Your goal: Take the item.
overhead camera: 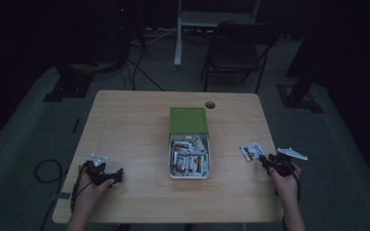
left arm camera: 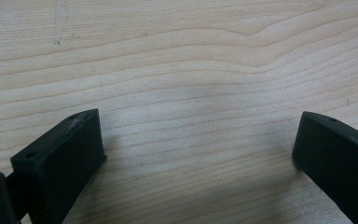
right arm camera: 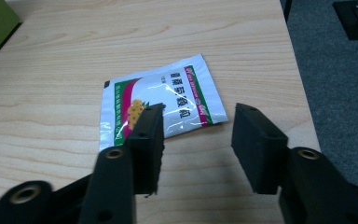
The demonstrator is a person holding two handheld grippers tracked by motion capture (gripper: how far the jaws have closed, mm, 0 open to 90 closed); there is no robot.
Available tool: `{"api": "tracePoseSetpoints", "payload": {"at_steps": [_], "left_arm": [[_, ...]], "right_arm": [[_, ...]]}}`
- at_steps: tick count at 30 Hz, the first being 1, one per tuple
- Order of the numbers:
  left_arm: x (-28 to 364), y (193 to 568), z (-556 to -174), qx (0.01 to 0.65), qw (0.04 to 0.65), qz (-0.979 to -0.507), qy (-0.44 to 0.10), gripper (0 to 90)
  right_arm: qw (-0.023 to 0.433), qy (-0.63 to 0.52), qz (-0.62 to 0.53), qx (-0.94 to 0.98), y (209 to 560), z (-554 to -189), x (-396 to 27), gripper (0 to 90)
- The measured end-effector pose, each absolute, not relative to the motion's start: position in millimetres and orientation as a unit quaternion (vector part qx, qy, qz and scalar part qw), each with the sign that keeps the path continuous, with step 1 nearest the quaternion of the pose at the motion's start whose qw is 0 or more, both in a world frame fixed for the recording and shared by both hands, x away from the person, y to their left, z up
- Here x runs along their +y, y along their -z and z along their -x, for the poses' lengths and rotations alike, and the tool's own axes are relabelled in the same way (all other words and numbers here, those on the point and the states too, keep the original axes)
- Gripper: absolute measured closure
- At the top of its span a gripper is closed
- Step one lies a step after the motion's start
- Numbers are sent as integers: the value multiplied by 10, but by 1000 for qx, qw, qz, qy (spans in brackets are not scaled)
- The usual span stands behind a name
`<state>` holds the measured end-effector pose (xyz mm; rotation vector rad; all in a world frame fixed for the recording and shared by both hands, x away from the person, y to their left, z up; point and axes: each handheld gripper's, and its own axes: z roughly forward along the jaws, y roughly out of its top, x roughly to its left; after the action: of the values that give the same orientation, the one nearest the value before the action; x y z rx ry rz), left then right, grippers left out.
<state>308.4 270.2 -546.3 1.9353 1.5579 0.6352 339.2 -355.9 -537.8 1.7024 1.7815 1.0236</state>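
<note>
Sachet down on the bench, right tool standing half open over it.

The green box [overhead camera: 189,142] sits mid-bench, drawer crammed with sachets [overhead camera: 190,158], print unreadable. The white sachet [right arm camera: 161,100] lies flat near the right edge, green-and-magenta bands, partly behind the right tool [right arm camera: 198,140]. The left tool [left arm camera: 196,149] gapes wide over bare wood.

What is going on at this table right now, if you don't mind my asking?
A person holds tongs in each hand at a wooden table. The right tongs stand open just short of a single sachet lying flat near the table's right edge, not gripping it. In the middle sits a green box with its drawer pulled out, full of similar sachets. The left tongs rest open over bare wood at the near left.
</note>
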Motion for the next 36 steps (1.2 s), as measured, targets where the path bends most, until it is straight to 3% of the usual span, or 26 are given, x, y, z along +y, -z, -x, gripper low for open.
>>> {"api": "tracePoseSetpoints", "payload": {"at_steps": [5,10,36], "left_arm": [[2702,5464,-3084,582,285,-723,-238,23],[2702,5463,-3084,582,285,-724,-237,23],[2702,5463,-3084,582,285,-724,-237,23]], "right_arm": [[220,-366,-598,678,5405,-3396,-3494,426],[211,-372,-571,701,5415,-3391,-3390,434],[141,-429,-432,781,5333,-3303,-2914,286]]}}
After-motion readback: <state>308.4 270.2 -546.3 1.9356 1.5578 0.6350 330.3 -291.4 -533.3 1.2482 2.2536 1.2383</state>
